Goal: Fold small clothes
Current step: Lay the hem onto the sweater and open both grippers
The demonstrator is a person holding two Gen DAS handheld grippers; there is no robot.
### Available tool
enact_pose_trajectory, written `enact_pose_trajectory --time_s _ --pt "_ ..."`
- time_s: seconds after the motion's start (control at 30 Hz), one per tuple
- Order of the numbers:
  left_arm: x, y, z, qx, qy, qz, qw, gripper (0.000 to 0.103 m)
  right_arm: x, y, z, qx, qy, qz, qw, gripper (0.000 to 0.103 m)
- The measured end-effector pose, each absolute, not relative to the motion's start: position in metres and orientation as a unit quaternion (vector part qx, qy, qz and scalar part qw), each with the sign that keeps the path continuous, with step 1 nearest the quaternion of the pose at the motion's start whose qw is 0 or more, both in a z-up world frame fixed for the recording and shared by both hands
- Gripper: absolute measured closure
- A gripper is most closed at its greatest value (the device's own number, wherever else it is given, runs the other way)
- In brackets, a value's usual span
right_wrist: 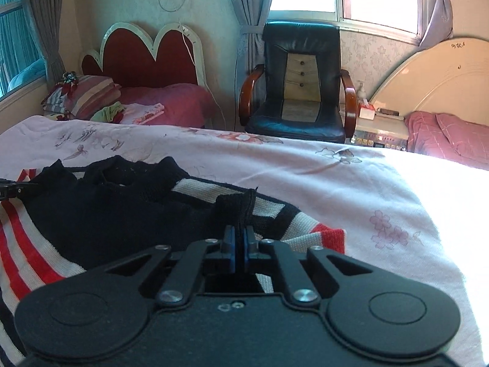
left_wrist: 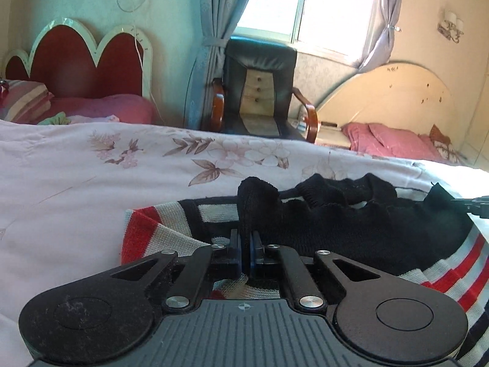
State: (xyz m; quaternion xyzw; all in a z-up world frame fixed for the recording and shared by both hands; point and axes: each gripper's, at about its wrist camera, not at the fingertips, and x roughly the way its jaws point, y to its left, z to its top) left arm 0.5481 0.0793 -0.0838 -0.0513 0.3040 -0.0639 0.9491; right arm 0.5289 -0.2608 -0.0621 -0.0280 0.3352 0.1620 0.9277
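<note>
A small knitted sweater (left_wrist: 351,229), black with red and white stripes, lies on the floral bed sheet (left_wrist: 91,189). My left gripper (left_wrist: 246,238) is shut on a black fold of the sweater, which stands up between its blue pads. My right gripper (right_wrist: 239,238) is shut on another black fold of the same sweater (right_wrist: 107,214), near its striped right side. Each gripper's tip shows at the edge of the other's view.
The pale pink floral sheet (right_wrist: 351,189) stretches left, right and ahead of the sweater. Behind the bed stand a black armchair (right_wrist: 301,85), a red heart-shaped headboard (right_wrist: 146,58) with pillows, and a cream headboard (right_wrist: 434,79). Bright sunlight falls at right.
</note>
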Motion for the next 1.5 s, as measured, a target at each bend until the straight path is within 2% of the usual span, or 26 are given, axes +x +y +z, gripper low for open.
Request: enact_pose_trajectory --time_s 0.17,0.23,0.33,0.4,0.5,0.57,0.6,0.63,0.77,1.0,1.1,1.27,1.33,1.5 --pt "0.534 0.085 -0.060 -0.086 0.210 -0.045 0.973 0.099 0.526 -0.266 -0.037 -0.029 0.264 0.155 0.952 0.098" --pt "0.547 0.088 -0.064 -0.084 0.239 -0.015 0.967 0.099 0.533 -0.267 -0.034 -0.036 0.253 0.143 0.956 0.098" --pt "0.570 0.095 -0.100 -0.103 0.327 0.014 0.939 0.099 0.561 -0.274 -0.057 -0.016 0.310 0.125 0.943 0.098" --pt "0.569 0.095 -0.105 -0.110 0.319 0.017 0.941 0.098 0.573 -0.272 -0.083 -0.019 0.360 0.111 0.926 0.098" --pt "0.569 0.089 -0.104 -0.089 0.319 0.014 0.943 0.098 0.570 -0.273 -0.086 -0.004 0.351 0.107 0.930 0.097" --pt "0.569 0.095 -0.105 -0.108 0.319 0.003 0.942 0.088 0.569 -0.272 -0.085 -0.009 0.351 0.104 0.931 0.092" --pt "0.569 0.100 -0.105 -0.125 0.318 -0.007 0.940 0.072 0.568 -0.272 -0.085 -0.011 0.353 0.103 0.930 0.088" --pt "0.568 0.103 -0.105 -0.139 0.317 -0.016 0.938 0.066 0.567 -0.272 -0.083 -0.012 0.356 0.105 0.929 0.088" --pt "0.559 0.107 -0.095 -0.150 0.291 -0.015 0.945 0.055 0.561 -0.276 -0.077 -0.001 0.357 0.109 0.928 0.084" --pt "0.559 0.081 -0.066 -0.109 0.249 -0.051 0.961 0.055 0.549 -0.261 -0.059 -0.004 0.322 0.135 0.937 0.082" --pt "0.578 0.043 -0.068 -0.085 0.273 -0.099 0.953 0.055 0.555 -0.228 -0.053 -0.010 0.322 0.178 0.930 0.086" --pt "0.597 -0.017 -0.085 -0.044 0.331 -0.147 0.931 0.054 0.559 -0.163 -0.066 -0.052 0.346 0.237 0.906 0.084" --pt "0.596 -0.023 -0.091 -0.023 0.341 -0.141 0.929 0.031 0.560 -0.151 -0.076 -0.076 0.361 0.239 0.898 0.081" --pt "0.581 0.032 -0.096 0.044 0.340 -0.075 0.936 0.032 0.546 -0.187 -0.080 -0.146 0.356 0.165 0.908 0.082"
